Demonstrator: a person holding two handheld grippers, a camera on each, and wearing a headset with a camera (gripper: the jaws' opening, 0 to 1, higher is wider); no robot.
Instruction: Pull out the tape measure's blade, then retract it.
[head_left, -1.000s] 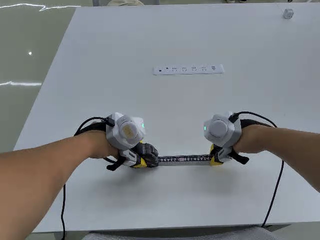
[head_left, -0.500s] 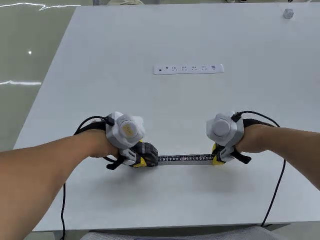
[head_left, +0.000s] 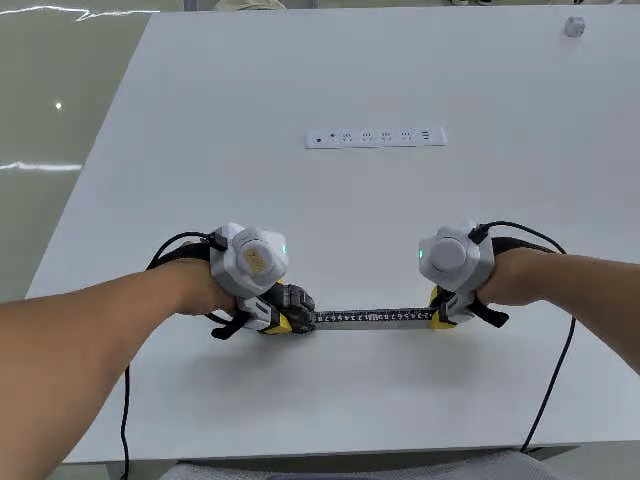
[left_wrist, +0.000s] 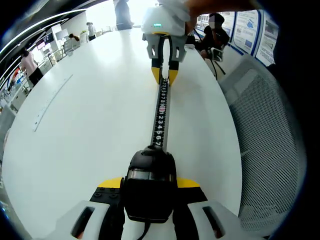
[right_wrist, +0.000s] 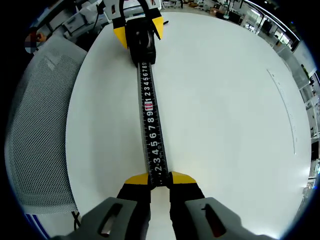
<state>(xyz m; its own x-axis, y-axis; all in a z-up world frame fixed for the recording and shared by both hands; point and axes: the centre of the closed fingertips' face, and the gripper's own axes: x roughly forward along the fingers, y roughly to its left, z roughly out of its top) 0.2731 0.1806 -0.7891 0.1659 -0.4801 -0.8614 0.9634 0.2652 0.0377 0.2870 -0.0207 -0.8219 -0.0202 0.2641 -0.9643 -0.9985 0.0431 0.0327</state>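
Tension on the tape is my main concern here; my left tool (left_wrist: 149, 183) is clamped on the black boxy tape measure case (head_left: 296, 306), one yellow-tipped jaw on either flank; the case sits low near the front edge of the white worktop (head_left: 400, 60), though I cannot tell whether it rests on the surface or hangs just above it; my right tool (right_wrist: 159, 178) is pinched on the free end of the narrow black blade with white numerals (right_wrist: 149, 115), gripping near the lowest figures, so the end hook is hidden between the jaws; the blade runs straight and flat between the two tools, close over the worktop, with a modest stretch drawn out; a long white power strip (head_left: 376, 137) lies well apart toward the middle of the worktop, and a grey mesh chair (left_wrist: 265, 130) stands by the near edge, neither in the way.

I judge the pulling-out to be under way or nearly done, with the retraction not yet begun; the chief risk is the thin blade slipping from my right tool's narrow pinch, since the spring would whip it back and the hook could strike the case hard; if I roll either wrist, the blade may twist and buckle; if I pull off the line of the case mouth, the edge may bind; if my left hold is slack, the case could pivot or slide; for the return I should walk the end back under control, not release it.
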